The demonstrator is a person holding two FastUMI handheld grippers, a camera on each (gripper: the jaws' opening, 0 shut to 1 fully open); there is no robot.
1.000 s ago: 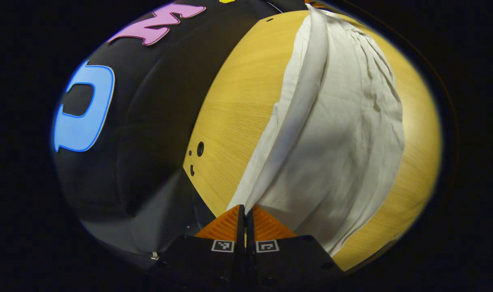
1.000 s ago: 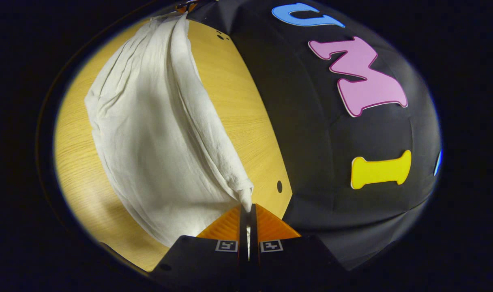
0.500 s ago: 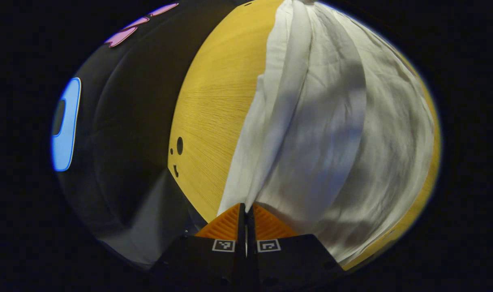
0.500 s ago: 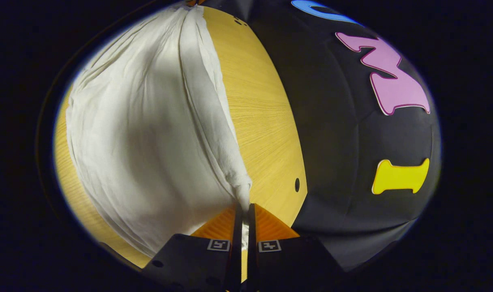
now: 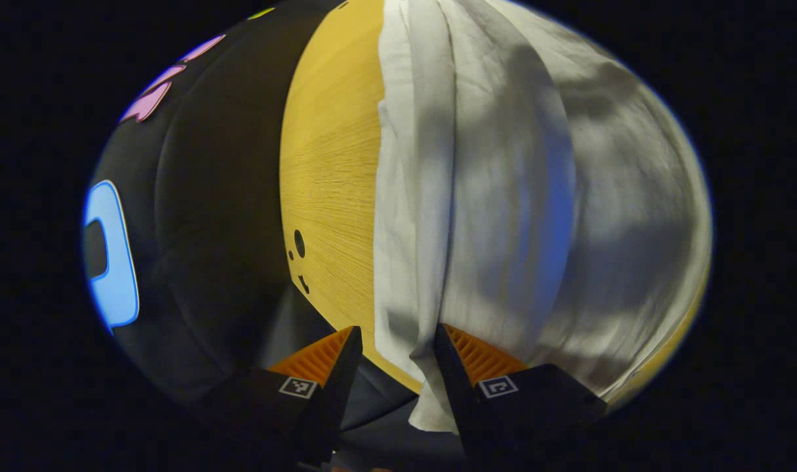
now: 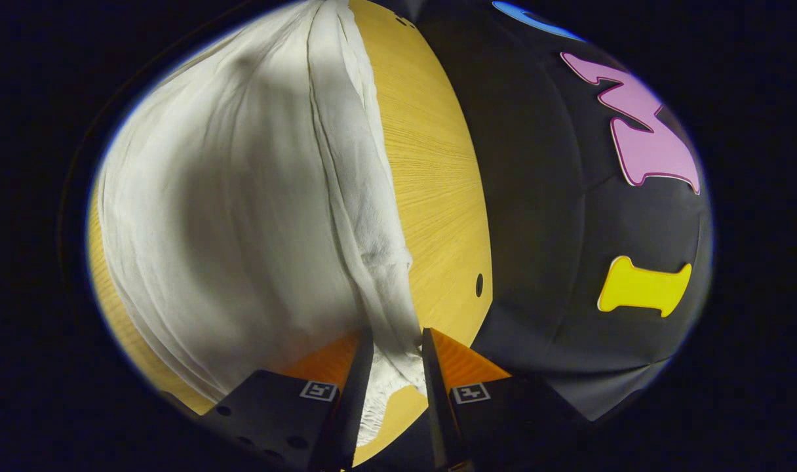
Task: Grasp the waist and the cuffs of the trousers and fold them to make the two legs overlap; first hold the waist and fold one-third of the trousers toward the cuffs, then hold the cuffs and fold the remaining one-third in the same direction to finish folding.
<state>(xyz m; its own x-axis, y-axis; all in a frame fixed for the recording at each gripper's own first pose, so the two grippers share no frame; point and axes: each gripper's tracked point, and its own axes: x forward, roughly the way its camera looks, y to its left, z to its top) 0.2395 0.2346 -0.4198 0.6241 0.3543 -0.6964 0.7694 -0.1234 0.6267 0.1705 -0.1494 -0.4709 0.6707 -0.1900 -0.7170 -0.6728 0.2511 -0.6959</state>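
Note:
The white trousers lie folded lengthwise on the yellow wooden table, stretching away from me in the left gripper view. My left gripper is open at the near corner of the cloth, whose edge hangs loose between the parted fingers. In the right gripper view the trousers cover the left side of the table. My right gripper is open too, its jaws a little apart with a bunched, gathered corner of the cloth lying between them.
The table's edge runs close beside the cloth, with small holes in the board near it. A hole also marks the table corner in the right gripper view. The booth's black cloth wall stands just past the edge.
Both grippers were shut on the trousers' corners and have opened, letting the cloth go. The lifted layer has come down flat on the table, and both grippers sit lower and closer to it.

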